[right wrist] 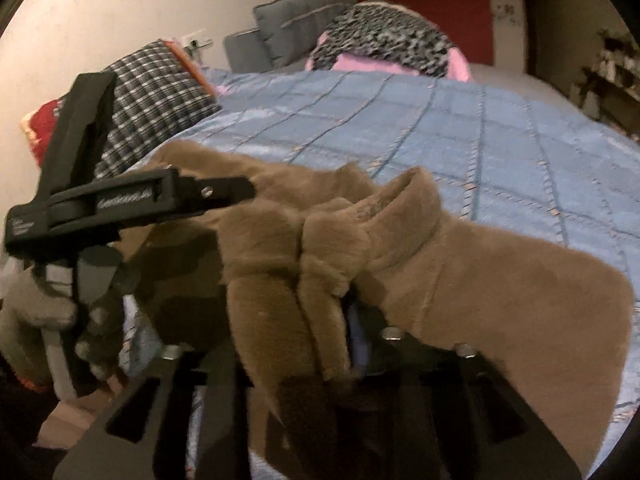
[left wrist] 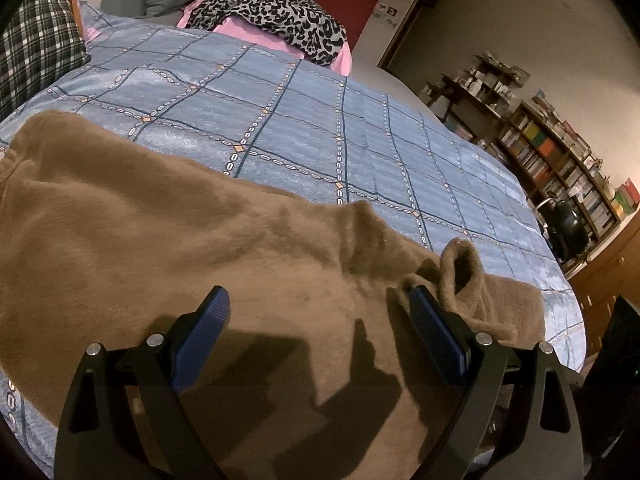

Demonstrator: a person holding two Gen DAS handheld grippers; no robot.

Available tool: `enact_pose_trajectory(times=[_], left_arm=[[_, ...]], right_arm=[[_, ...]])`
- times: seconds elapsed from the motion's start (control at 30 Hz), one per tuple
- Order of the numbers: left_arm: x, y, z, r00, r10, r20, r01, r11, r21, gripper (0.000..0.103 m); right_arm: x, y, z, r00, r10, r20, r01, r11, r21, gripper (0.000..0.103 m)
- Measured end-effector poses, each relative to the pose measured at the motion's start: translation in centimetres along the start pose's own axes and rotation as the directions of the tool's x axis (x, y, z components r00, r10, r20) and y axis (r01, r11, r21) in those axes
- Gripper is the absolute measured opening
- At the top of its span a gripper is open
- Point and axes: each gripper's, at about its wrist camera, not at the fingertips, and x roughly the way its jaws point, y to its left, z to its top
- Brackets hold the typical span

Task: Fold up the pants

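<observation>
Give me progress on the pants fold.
Done: brown fleece pants lie on the blue bedspread. In hand: bunched fabric drapes over the right hand-held gripper; left hand-held gripper is open above the cloth. Left: smoothing, final folds.

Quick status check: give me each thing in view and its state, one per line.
Brown fleece pants: spread on the bed, one end bunched up.
Left gripper: jaws wide open over the pants, nothing between them.
Right gripper: buried under bunched fleece; grip unclear.
Blue checked bedspread: laid flat.
Leopard-print cloth: heaped on a pink pile.
Plaid pillow: at the bed's edge.
</observation>
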Motion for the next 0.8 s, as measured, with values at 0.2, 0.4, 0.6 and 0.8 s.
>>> enact_pose_trajectory(times=[0.2, 0.4, 0.6, 0.8], left_arm=[[-0.6, 0.0, -0.1, 1.000, 0.001, -0.007, -0.001, 1.000, 0.006, 0.093], [-1.1, -0.6, -0.8, 0.998, -0.035, -0.048, 0.035, 0.999, 0.004, 0.093], [-0.9, -3.0, -2.0, 0.987, -0.112, -0.115, 0.115, 0.993, 0.024, 0.093], [-1.2, -5.9, -2.4, 0.982, -0.139, -0.126, 0.150, 0.985, 0.083, 0.093]], right_arm=[[-0.9, 0.8, -0.3, 0.976, 0.214, -0.033, -0.214, 0.977, -0.007, 0.052], [-0.6, 1.6, -0.8, 0.944, 0.321, -0.080, -0.322, 0.947, 0.002, 0.052], [-1.9, 1.1, -1.4, 0.946, 0.317, -0.067, -0.318, 0.948, -0.001, 0.053], [-5.5, -1.7, -2.6, 0.966, 0.257, 0.007, -0.257, 0.966, 0.041, 0.053]])
